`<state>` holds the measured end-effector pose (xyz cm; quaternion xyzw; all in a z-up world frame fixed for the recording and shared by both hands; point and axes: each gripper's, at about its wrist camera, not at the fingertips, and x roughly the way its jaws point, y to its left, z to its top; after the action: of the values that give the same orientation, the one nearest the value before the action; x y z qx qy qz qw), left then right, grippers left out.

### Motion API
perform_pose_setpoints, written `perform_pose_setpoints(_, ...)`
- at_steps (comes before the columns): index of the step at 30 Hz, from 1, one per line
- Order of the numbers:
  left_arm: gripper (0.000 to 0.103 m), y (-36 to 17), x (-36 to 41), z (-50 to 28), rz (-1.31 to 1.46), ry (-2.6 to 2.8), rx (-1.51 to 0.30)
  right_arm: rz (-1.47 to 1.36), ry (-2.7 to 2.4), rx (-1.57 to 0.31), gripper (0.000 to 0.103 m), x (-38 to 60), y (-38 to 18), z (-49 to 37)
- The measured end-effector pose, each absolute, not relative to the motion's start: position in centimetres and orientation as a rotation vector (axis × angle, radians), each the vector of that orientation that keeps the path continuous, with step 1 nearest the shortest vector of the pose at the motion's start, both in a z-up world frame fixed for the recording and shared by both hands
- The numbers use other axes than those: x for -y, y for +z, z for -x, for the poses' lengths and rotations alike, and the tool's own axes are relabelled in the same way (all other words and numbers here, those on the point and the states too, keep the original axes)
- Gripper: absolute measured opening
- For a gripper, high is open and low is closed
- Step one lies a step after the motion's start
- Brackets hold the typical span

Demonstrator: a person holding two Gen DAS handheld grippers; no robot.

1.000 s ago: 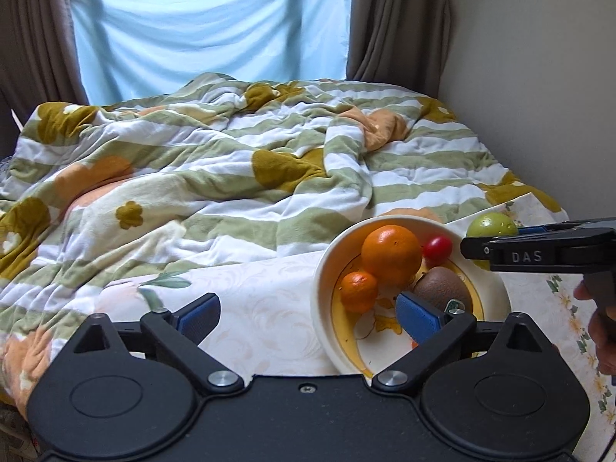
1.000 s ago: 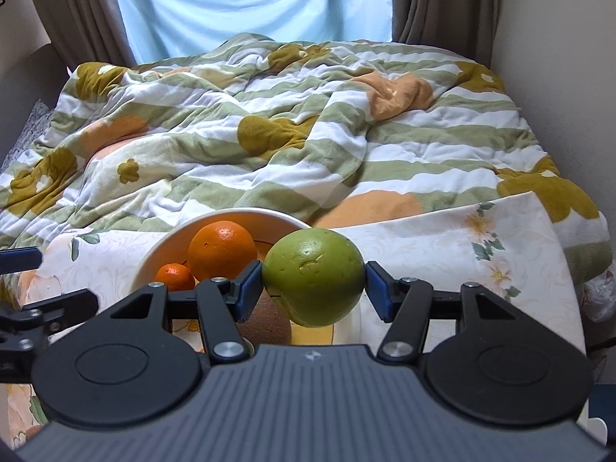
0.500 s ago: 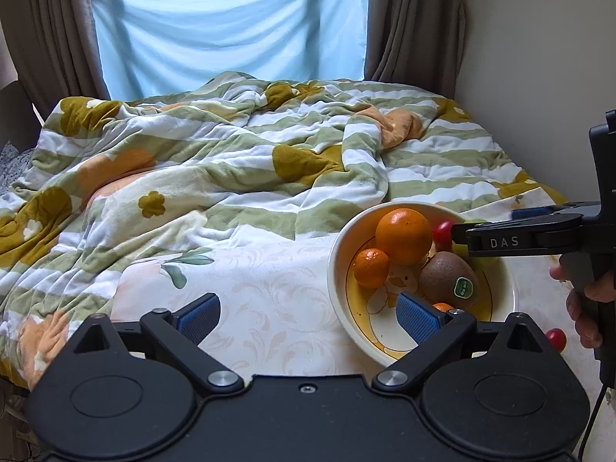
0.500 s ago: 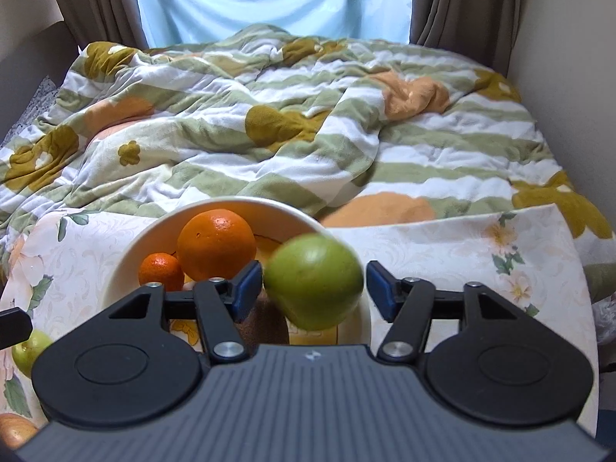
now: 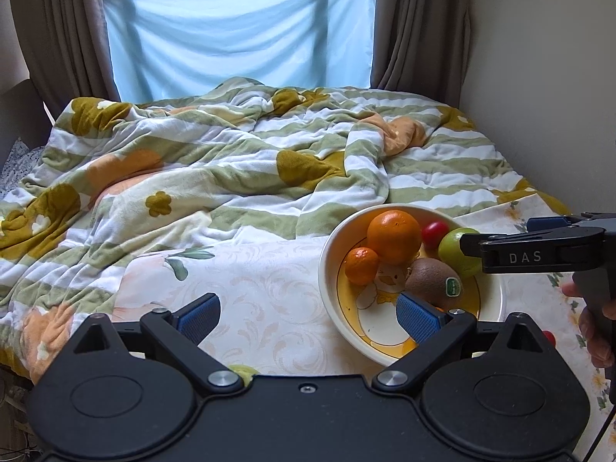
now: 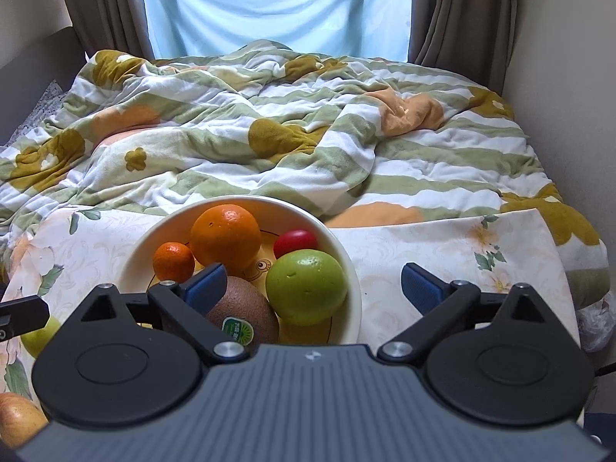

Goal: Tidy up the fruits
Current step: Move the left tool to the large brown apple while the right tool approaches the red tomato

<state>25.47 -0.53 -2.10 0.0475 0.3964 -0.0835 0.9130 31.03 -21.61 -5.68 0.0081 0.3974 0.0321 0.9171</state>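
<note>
Now the right gripper (image 6: 312,285) has just been opening and its blue pads stand wide apart, nothing pressed between them: the green apple (image 6: 306,287) is let go and sits in the bowl (image 6: 352,269), against the near-right wall. Beside it lies the kiwi (image 6: 242,313) (sticker facing up), touching the apple's left side. Behind them sit the big orange (image 6: 225,238), the small mandarin (image 6: 173,261) on its left, and a little red fruit (image 6: 295,242) just behind the apple.

Over on the left wrist view, the left gripper (image 5: 308,313) is spread open too, holding nothing, hovering above the floral cloth (image 5: 250,288) just left of the bowl, its right pad in front of the bowl's near rim. A person's hand (image 5: 595,331) grips the right tool's handle at the frame's right edge.

Outside the bowl, another green fruit (image 6: 38,335) rests on the cloth at left, and a reddish-yellow apple (image 6: 17,421) peeks in at the bottom-left corner. A striped blanket (image 6: 269,142) lies rumpled behind.
</note>
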Motion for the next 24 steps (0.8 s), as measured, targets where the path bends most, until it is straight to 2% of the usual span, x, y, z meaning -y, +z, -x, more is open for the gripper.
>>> perform_pose_setpoints(24, 0.100, 4.2, 3.1, -15.0, -0.062, -0.036, -0.654, -0.024, 0.152, -0.747, 0.103, 26.8, 3.3, -20.7)
